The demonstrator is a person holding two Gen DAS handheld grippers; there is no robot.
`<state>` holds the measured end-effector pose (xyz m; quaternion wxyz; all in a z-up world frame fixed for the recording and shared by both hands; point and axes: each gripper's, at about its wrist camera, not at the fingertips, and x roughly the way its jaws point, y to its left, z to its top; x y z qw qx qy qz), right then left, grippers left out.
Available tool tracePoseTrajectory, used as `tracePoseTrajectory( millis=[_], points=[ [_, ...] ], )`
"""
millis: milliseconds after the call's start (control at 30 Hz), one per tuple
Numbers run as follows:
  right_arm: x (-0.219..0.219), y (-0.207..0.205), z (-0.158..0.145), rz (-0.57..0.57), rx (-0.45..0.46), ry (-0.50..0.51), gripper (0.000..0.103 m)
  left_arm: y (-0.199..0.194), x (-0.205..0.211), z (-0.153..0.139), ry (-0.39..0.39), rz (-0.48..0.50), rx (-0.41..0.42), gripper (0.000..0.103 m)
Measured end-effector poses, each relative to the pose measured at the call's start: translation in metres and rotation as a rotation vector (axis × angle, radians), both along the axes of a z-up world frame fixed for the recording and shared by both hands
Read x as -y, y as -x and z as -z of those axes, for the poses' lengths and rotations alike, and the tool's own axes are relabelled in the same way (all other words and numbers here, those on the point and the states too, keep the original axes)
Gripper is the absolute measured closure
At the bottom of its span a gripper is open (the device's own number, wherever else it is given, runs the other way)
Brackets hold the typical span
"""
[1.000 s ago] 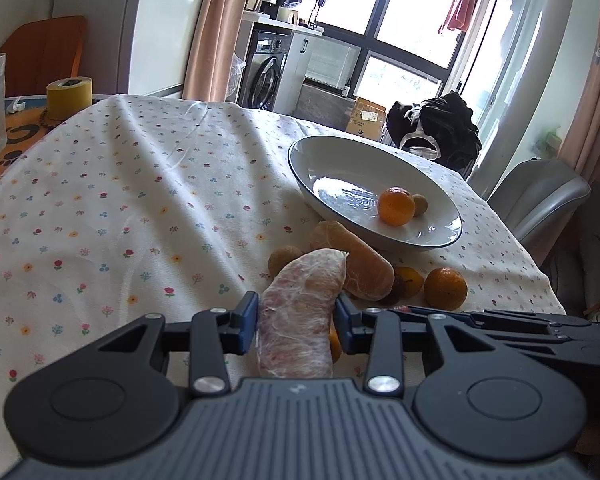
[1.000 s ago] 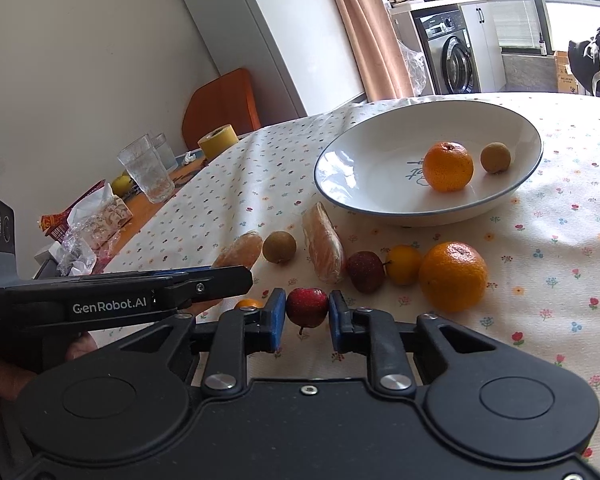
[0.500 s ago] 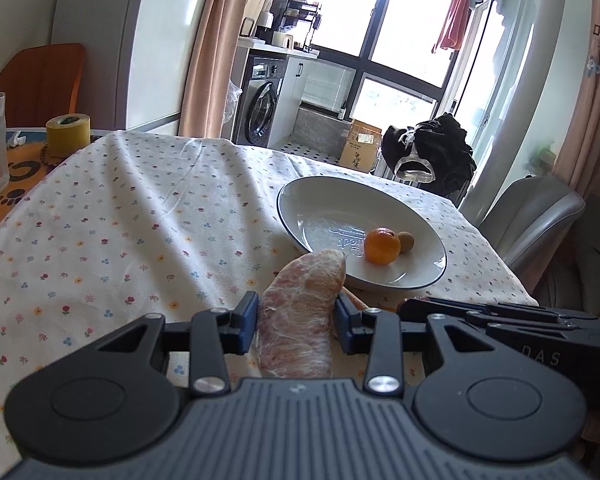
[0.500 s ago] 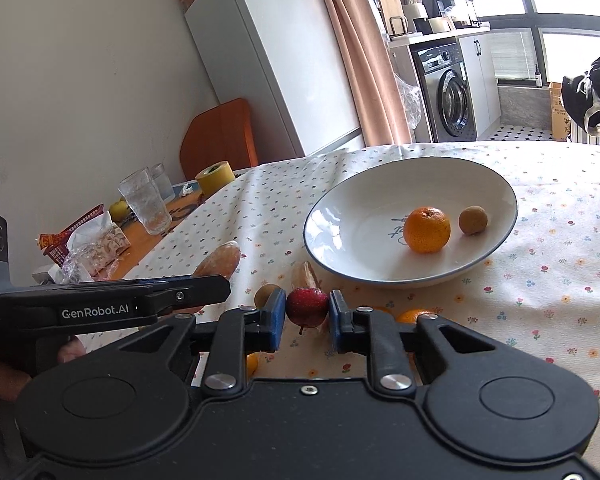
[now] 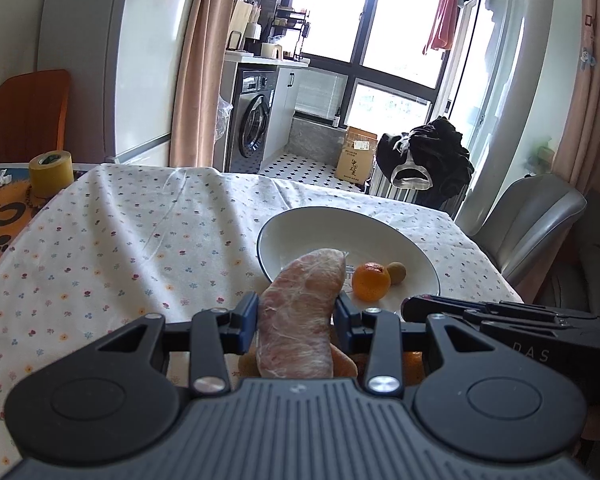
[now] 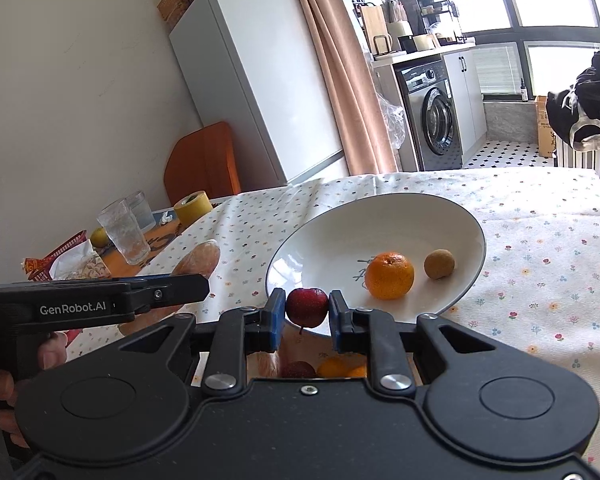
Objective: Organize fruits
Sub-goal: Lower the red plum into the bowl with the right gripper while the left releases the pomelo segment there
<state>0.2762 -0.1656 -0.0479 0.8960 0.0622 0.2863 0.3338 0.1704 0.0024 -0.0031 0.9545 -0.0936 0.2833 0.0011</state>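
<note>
Left gripper: clamped across the middle of a peeled pomelo segment, held off the cloth with its tip pointing at the near rim of the plate.
Right gripper: clamped on a small red fruit, stem down, at the near left rim of the plate.
Plate: white and shallow, on the flowered tablecloth; it holds an orange and, just right of it, a small brown fruit.
Fruit still on the cloth: another segment, a red fruit and orange ones, partly hidden below the right gripper.
Handling, segment: probably soft, light and membrane-thin; a hard squeeze may burst it, so a mid-body hold seems best.
Handling, red fruit: likely firm, smooth and rounded; liable to slip or roll, so grip across its widest part.
Far left: tape roll and glasses, well apart from the plate.
</note>
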Motion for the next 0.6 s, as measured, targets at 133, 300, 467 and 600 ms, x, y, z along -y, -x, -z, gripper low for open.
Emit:
tracePoseTrajectory(
  millis=[133, 300, 467, 600],
  points=[
    [0.008, -0.012, 0.004, 0.012, -0.011, -0.008, 0.081, -0.009, 0.006, 0.001, -0.026, -0.007, -0.007, 0.065],
    [0.015, -0.025, 0.007, 0.029, -0.023, -0.012, 0.081, -0.022, 0.013, 0.005, -0.029, -0.009, -0.019, 0.065],
    [0.018, -0.035, 0.009, 0.033, -0.016, -0.033, 0.074, -0.034, 0.021, 0.007, -0.035, -0.012, -0.020, 0.065],
    [0.019, -0.038, 0.012, 0.030, -0.023, -0.031, 0.074, -0.045, 0.027, 0.009, -0.033, -0.013, -0.025, 0.065]
  ],
)
